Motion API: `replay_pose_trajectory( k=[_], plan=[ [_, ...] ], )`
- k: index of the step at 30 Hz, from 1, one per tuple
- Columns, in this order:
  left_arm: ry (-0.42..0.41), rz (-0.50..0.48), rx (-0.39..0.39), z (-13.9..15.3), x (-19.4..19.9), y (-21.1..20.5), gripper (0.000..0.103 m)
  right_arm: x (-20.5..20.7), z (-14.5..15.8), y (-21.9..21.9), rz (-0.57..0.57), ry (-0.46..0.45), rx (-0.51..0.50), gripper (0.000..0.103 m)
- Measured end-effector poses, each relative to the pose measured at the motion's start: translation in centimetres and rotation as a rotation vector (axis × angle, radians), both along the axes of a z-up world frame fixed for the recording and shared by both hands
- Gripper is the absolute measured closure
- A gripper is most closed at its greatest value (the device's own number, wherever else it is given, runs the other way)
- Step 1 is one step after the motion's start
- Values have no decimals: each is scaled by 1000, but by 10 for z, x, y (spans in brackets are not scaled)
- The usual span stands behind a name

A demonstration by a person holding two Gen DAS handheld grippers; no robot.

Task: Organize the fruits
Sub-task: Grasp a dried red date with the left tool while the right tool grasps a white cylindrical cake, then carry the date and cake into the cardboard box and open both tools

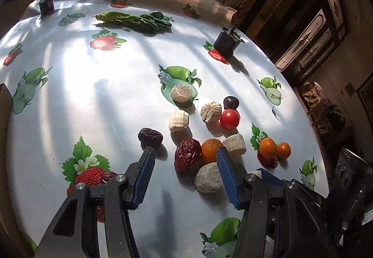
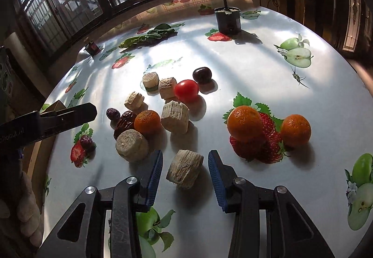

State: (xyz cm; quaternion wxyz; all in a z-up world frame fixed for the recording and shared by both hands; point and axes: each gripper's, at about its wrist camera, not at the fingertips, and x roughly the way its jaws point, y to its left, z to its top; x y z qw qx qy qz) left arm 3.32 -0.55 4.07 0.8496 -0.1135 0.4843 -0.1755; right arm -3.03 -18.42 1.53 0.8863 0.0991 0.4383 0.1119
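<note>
Fruits lie loose on a fruit-print tablecloth [image 1: 93,95]. My left gripper [image 1: 185,153] is open, its fingers either side of a big red date [image 1: 187,159], with a mandarin [image 1: 211,149] and a beige chunk [image 1: 208,177] just right of it. A smaller dark date [image 1: 150,137] lies by the left fingertip. My right gripper [image 2: 185,157] is open around a beige cylindrical chunk [image 2: 185,171], not touching it. Two mandarins [image 2: 244,123] [image 2: 295,127] lie to the right, a cherry tomato [image 2: 186,90] and a dark plum [image 2: 202,74] farther back.
Several more beige chunks [image 2: 174,116] sit among the fruit. A dark cup [image 2: 227,19] and leafy greens [image 2: 149,36] stand at the far side, a small jar [image 1: 46,4] at the far left. The left gripper's body [image 2: 46,120] shows at the right view's left edge.
</note>
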Motion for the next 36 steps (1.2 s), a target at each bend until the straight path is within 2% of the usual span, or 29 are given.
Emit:
replay_pose_trajectory(
  k=[1, 2, 4, 8, 14, 16, 18, 20, 25, 29, 32, 36],
  plan=[
    [10, -5, 8, -5, 3, -4, 52, 0, -1, 1, 5, -2, -1, 60],
    [21, -10, 20, -11, 5, -7, 61, -1, -3, 3, 9, -2, -5, 60],
    [44, -24, 25, -20, 7, -9, 73, -2, -4, 4, 10, -9, -16, 60],
    [54, -13, 21, -26, 6, -6, 74, -3, -4, 5, 18, -16, -10, 60],
    [7, -27, 109, -24, 6, -21, 74, -3, -4, 9, 25, -23, -27, 60],
    [6, -19, 112, -24, 4, -20, 74, -3, -4, 8, 24, -25, -26, 60],
    [2, 1, 114, -20, -2, -14, 74, -3, -4, 8, 26, -19, -17, 72],
    [-16, 20, 99, -10, -12, -5, 74, -4, -3, 7, 26, -13, -9, 75],
    [-86, 87, 19, 32, -53, 45, 74, -19, 19, 11, 35, -47, -9, 75],
    [-150, 213, 2, 55, -93, 110, 74, -36, 54, 39, 105, -107, -7, 75],
    [-156, 332, 15, 59, -118, 166, 74, -48, 76, 79, 201, -147, 4, 75],
    [-153, 509, 97, 47, -149, 239, 74, -58, 95, 154, 366, -156, 33, 75]
  ],
)
